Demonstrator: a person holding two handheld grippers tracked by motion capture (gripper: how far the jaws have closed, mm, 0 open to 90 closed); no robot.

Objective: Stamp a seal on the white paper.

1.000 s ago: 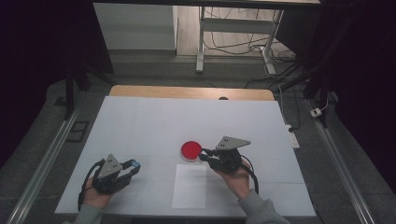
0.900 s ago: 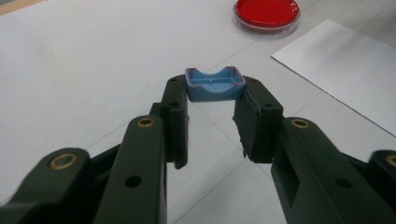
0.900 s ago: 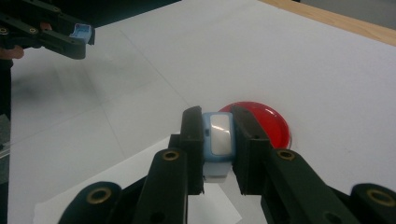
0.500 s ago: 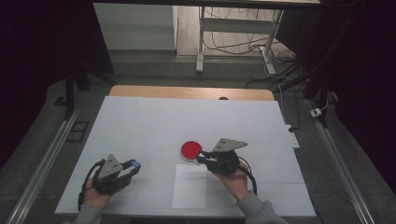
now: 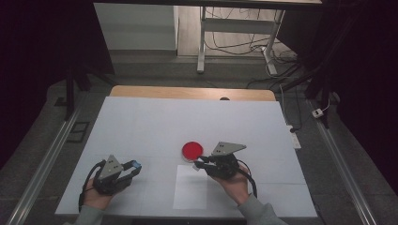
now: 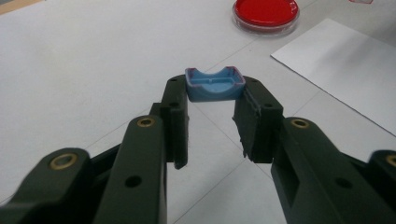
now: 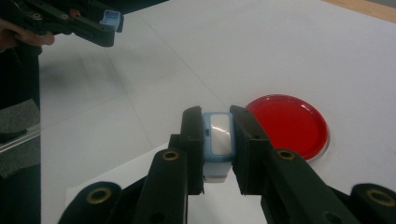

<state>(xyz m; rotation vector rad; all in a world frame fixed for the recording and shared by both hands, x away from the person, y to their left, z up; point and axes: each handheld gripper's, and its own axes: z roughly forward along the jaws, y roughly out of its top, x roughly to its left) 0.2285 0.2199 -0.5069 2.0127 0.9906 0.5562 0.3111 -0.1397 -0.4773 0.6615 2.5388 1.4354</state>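
The right gripper [image 7: 218,140] is closed on a small pale-blue block with a shiny clear window [image 7: 218,142], pinched flat between the two black jaws. From above, this gripper [image 5: 202,164] sits at the far edge of a white sheet of paper [image 5: 190,194], with its tip just beside a round red dish with a clear rim [image 5: 192,150]. In the right gripper view, the dish [image 7: 289,126] lies close behind the jaws, a little to the side, and the held block does not touch it.

The left gripper [image 6: 215,91] also grips something: a small blue cap-like piece with a curved cut in its upper edge [image 6: 215,85], held at the very tips of the jaws. From above, this gripper [image 5: 133,165] is on the left part of the white table [image 5: 141,122], well apart from the other one, and its blue piece [image 5: 136,164] points toward the middle.

I judge that each hand has already taken its own part, and the step now is to bring the two parts together, or to bring the block to the dish. I cannot tell which. The next move, I think, needs a slow approach and careful alignment, because both pieces are small and are held only at the jaw tips, so a little tilt could make them slip.
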